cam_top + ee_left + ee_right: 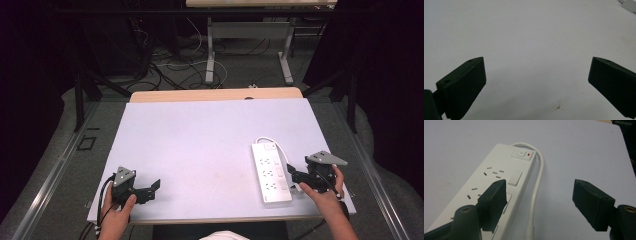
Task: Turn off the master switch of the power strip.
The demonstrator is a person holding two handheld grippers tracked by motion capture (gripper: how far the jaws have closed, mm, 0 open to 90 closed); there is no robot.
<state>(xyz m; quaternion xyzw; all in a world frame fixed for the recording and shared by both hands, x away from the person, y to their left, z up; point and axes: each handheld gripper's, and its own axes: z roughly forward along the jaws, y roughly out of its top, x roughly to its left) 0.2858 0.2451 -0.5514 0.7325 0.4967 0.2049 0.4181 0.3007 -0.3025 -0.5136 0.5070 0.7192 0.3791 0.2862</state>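
A white power strip (270, 175) lies flat near the table's front right, with its switch (521, 153) at the far end and its white cable (537, 185) curving back along its right side. My right gripper (292, 173) hovers at the strip's right edge. In the right gripper view it (539, 192) stands open: one jaw is over the strip's sockets, the other over bare table, and the cable runs between them untouched. My left gripper (154, 186) rests at the front left, open (536, 72), with only bare table between its jaws.
The pale table (200, 135) stretches wide between the two hands. Its front edge runs just ahead of the person's forearms. Beyond the far wooden edge (215, 94) are desk legs (210, 60) and loose floor cables (170, 65).
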